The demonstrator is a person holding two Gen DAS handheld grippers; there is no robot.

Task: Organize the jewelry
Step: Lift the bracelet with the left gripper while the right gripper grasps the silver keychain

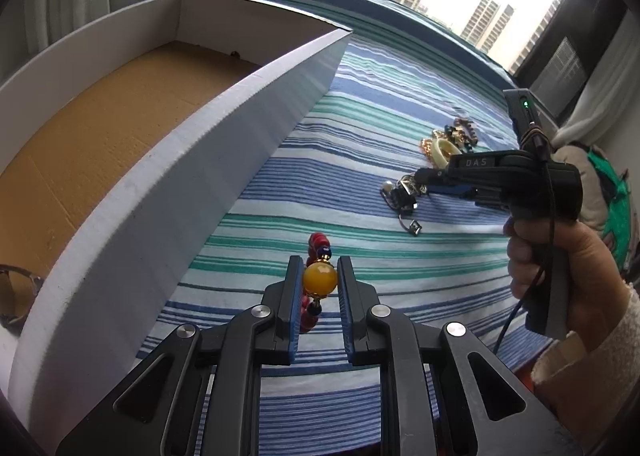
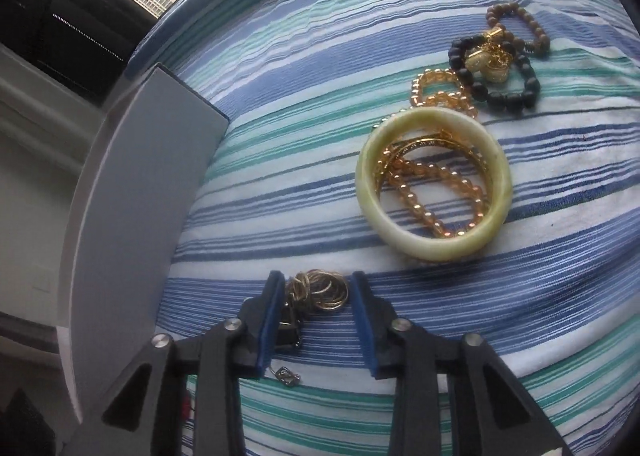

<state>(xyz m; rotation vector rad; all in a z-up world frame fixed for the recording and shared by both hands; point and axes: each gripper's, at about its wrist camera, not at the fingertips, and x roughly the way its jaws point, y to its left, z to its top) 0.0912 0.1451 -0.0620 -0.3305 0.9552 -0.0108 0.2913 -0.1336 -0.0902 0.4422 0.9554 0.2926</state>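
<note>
Jewelry lies scattered on a striped bedspread (image 2: 280,95) beside a white cardboard box (image 1: 224,143) with a brown corrugated floor. The left gripper (image 1: 319,282) has its blue-padded jaws closed part way onto a smooth amber-yellow bead (image 1: 319,280), the largest bead on a bracelet (image 1: 318,244) of glossy red beads with small blue and gold spacers. The bracelet's strand runs straight ahead along the gripper's fingers, drooping below the bead and rising beyond it. The box sits to the left of this gripper, its near wall just beside the bracelet, so the left hand is the nearer one for a drop into the box; the move, I judge, is a lift and a swing leftward over the wall.

The right gripper (image 2: 318,296) stands open, its jaws set either side of a tangle of thin gold wire rings (image 2: 320,290) resting on the cloth; it grips nothing yet. A small dark metal clasp (image 2: 289,332) lies by its left pad, and a little silver charm (image 2: 288,376) just behind that. Beyond the rings from the box lies a thick, smooth pale-green bangle (image 2: 434,181), flat on the cloth, with strings of translucent amber beads (image 2: 432,191) and gold bangles inside it. Farther still are matte black beads (image 2: 496,83) and a string of round brown beads (image 2: 520,25).
</note>
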